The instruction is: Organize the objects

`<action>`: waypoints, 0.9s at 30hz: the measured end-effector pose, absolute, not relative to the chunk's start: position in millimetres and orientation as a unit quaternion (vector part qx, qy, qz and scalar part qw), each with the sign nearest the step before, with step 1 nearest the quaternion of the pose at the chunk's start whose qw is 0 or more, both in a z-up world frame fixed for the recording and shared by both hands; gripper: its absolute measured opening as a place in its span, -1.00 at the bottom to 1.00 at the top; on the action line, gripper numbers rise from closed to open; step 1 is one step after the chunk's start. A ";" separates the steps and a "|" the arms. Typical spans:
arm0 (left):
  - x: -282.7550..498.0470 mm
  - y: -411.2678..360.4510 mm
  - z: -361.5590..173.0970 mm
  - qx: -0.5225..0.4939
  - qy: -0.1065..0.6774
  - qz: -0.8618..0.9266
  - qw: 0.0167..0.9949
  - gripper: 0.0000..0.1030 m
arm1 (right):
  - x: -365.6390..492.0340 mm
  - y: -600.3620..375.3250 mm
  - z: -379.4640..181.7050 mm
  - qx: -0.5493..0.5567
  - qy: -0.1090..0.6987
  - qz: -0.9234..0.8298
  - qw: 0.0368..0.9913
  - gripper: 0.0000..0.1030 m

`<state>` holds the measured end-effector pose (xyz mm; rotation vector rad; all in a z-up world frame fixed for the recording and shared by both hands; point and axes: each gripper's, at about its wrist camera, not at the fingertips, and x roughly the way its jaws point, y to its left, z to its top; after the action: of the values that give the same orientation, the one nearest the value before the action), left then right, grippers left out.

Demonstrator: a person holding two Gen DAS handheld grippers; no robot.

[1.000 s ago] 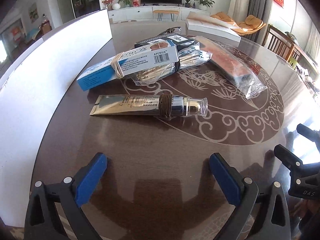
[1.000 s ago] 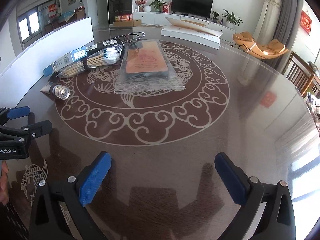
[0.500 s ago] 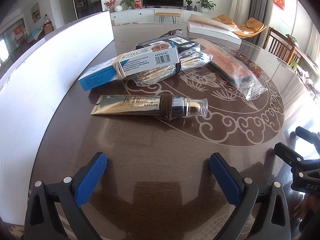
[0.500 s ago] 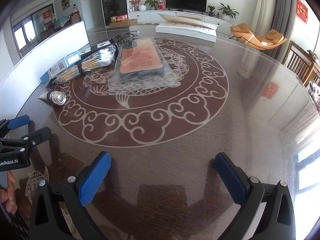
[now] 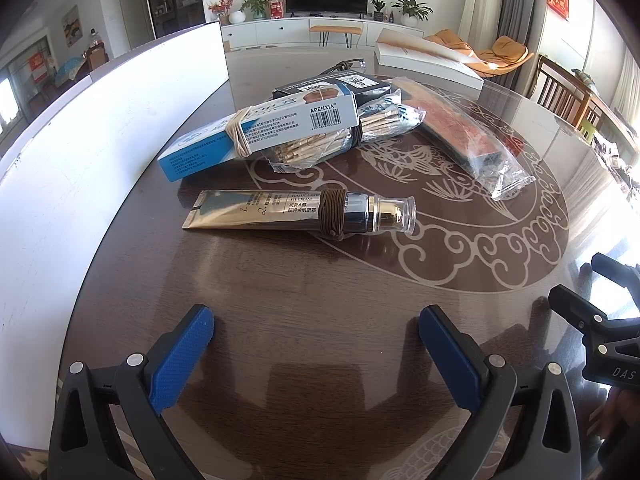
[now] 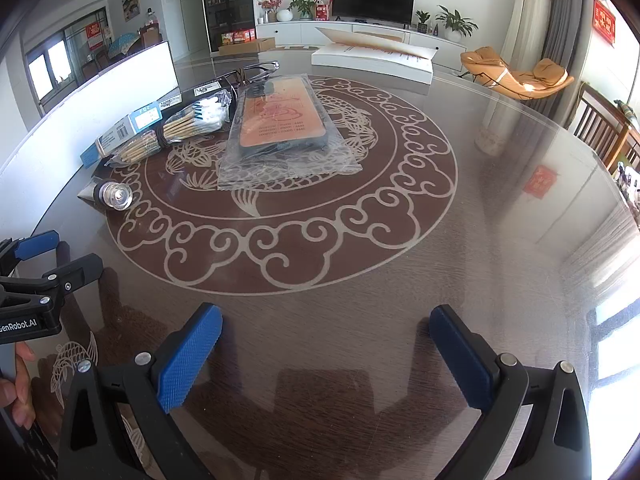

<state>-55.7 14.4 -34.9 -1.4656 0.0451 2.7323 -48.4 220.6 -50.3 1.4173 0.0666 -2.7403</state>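
Note:
A gold eye-cream tube (image 5: 296,214) with a brown hair tie round it lies on the dark round table, ahead of my open, empty left gripper (image 5: 316,344). Behind it lie a blue-and-white box (image 5: 256,132) with a rubber band, a bag of wooden swabs (image 5: 344,136), a dark box (image 5: 332,86) and a bagged orange phone case (image 5: 460,136). In the right wrist view the phone case (image 6: 280,120) lies far ahead, the tube's cap (image 6: 116,196) at left. My right gripper (image 6: 324,344) is open and empty.
A white board (image 5: 80,152) stands along the table's left edge. A white open box (image 6: 372,56) sits at the far side, eyeglasses (image 6: 256,70) behind the objects. The other gripper shows at each view's edge (image 5: 600,332) (image 6: 40,280).
Both grippers have shifted slightly; the objects appear a little closer and more centred. Nothing on the table has moved.

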 end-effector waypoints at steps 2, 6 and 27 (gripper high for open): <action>-55.7 14.3 -34.9 -0.472 0.015 0.881 0.020 1.00 | -48.1 220.4 -49.8 0.459 0.022 -0.888 0.028 1.00; -55.6 14.3 -35.0 -0.472 0.015 0.881 0.020 1.00 | -48.4 220.6 -50.3 0.459 0.022 -0.888 0.028 1.00; -55.6 13.4 -33.3 -0.472 0.013 0.881 0.022 1.00 | -198.2 189.3 -10.8 0.468 0.013 -0.876 0.119 1.00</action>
<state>-55.6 13.4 -33.3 -1.4623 0.0417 2.7297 -198.2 189.3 -10.8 1.3674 0.0377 -2.5615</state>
